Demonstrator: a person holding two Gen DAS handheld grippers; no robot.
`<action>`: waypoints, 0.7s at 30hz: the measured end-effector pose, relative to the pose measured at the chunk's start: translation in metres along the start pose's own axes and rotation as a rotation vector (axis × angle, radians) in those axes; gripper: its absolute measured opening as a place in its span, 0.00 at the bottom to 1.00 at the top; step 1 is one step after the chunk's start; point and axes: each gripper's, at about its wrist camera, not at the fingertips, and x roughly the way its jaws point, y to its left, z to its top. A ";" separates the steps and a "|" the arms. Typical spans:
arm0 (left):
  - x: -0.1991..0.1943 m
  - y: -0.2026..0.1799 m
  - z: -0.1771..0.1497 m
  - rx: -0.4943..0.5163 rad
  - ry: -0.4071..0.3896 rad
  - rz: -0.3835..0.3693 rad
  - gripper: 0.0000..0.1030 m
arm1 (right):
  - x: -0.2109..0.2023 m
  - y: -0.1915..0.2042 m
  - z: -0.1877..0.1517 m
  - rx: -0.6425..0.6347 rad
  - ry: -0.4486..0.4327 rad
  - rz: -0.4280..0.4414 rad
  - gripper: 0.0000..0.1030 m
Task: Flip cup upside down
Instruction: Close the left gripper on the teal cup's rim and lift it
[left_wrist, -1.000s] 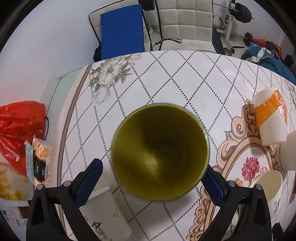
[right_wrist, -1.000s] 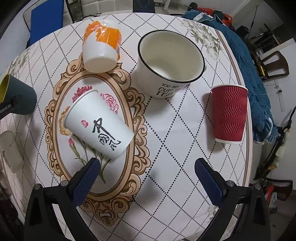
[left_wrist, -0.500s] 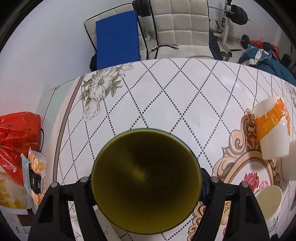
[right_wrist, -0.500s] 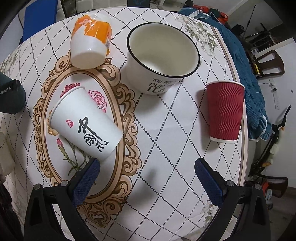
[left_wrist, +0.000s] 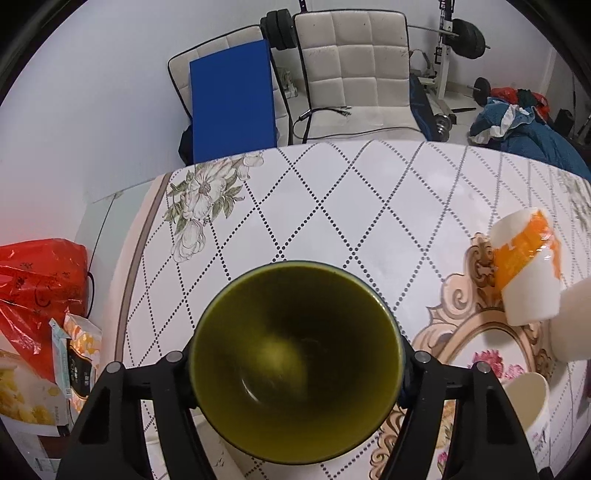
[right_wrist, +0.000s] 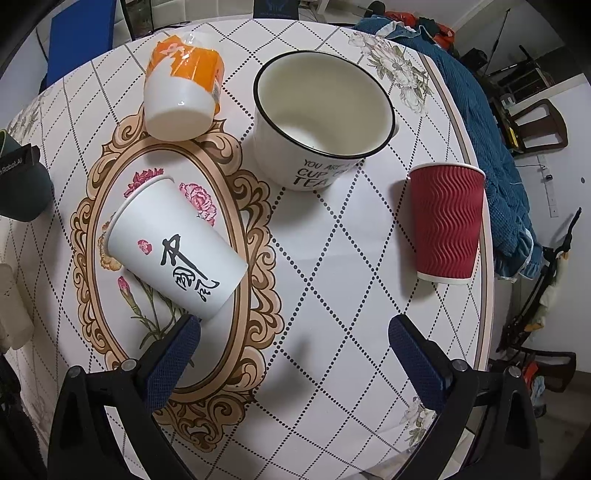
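green cup clamped in your left tool, ready to turn

your left tool (left_wrist: 295, 373) is closed on the cup (left_wrist: 295, 365), one finger on each side of the wall just below the rim, with the mouth facing straight back at the camera. the right wrist view catches its dark outer wall at the far left edge, and it appears to be held clear of the bench (left_wrist: 332, 192), though no view shows its base. your right tool (right_wrist: 293, 349) hangs wide apart, holding nothing, above the bench with the white paper cup (right_wrist: 173, 247) lying just ahead of its left finger.

the cup looks like a rigid, glazed piece: stiff, likely some weight to it, smooth and probably slippery, and it would chip if dropped. the grip across the widest part near the rim is a sound place to hold; keep the squeeze firm through the roll, since the wall tapers toward the base and could slide out of the pads as the mouth turns down.

a second ago the left fingers stood apart with the cup sitting between them, ahead of the tool. half a second ago they had closed on it. since then the cup fills about the same part of the view, while the bench edge and chairs (left_wrist: 351, 66) have dropped lower in frame, so the tool has tipped or lifted. the right tool has drifted slightly nearer the bench, jaws unchanged.
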 end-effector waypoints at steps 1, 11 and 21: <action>-0.005 0.000 -0.001 0.006 -0.004 0.005 0.67 | -0.001 -0.001 -0.001 0.000 -0.002 0.002 1.00; -0.072 -0.003 -0.027 0.040 -0.027 -0.015 0.67 | -0.016 -0.014 -0.027 -0.012 -0.024 0.034 1.00; -0.145 -0.013 -0.101 0.052 0.041 -0.040 0.67 | -0.036 -0.041 -0.072 -0.061 -0.064 0.076 1.00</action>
